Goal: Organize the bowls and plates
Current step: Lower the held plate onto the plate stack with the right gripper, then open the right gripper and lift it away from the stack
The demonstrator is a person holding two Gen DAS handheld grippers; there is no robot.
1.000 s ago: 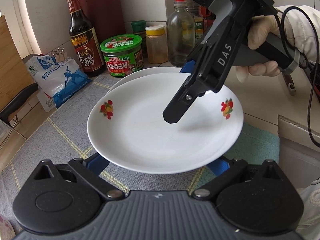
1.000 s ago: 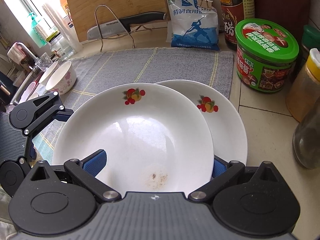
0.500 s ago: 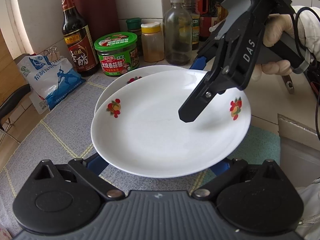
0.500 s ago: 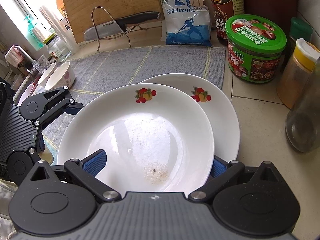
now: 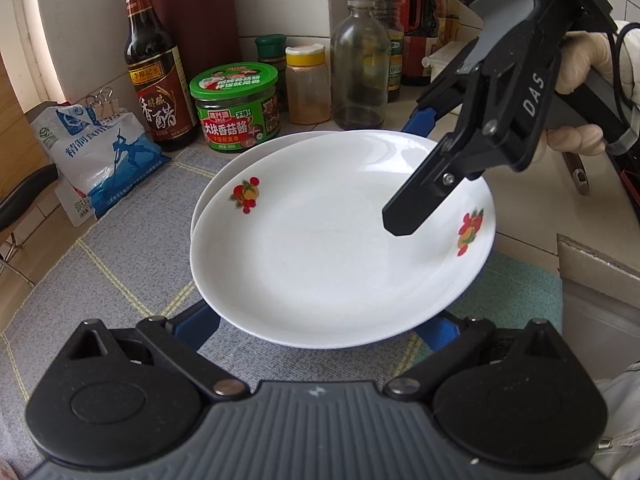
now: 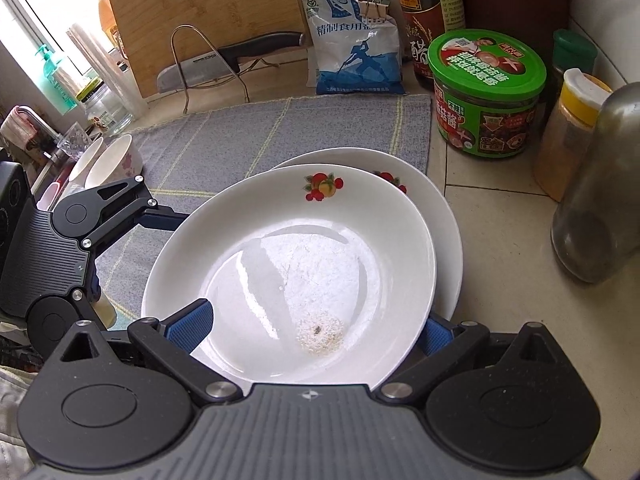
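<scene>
A white plate with fruit prints [image 5: 332, 240] [image 6: 296, 268] is carried level between both grippers, almost over a second matching plate [image 5: 256, 148] [image 6: 440, 208] lying on the grey mat. My left gripper [image 5: 320, 328] is open, its blue fingers spread under the plate's near rim. My right gripper [image 6: 316, 328] is open, one finger [image 6: 188, 318] over the rim, the other below at the right. The right gripper also shows in the left wrist view [image 5: 416, 168], reaching over the plate's far side. Two small bowls [image 6: 114, 156] sit at the mat's far left.
A green-lidded jar [image 6: 486, 98], vinegar bottle [image 5: 156, 64], salt bag [image 5: 100, 152], spice jars [image 5: 308, 84] and glass bottle [image 5: 360, 60] crowd the wall behind the plates. A knife on a wire rack [image 6: 228, 62] and a cutting board [image 6: 204, 12] stand beyond the mat [image 6: 248, 132].
The carried plate has moved toward the wall, covering more of the plate on the mat. Both grippers travelled with it.
</scene>
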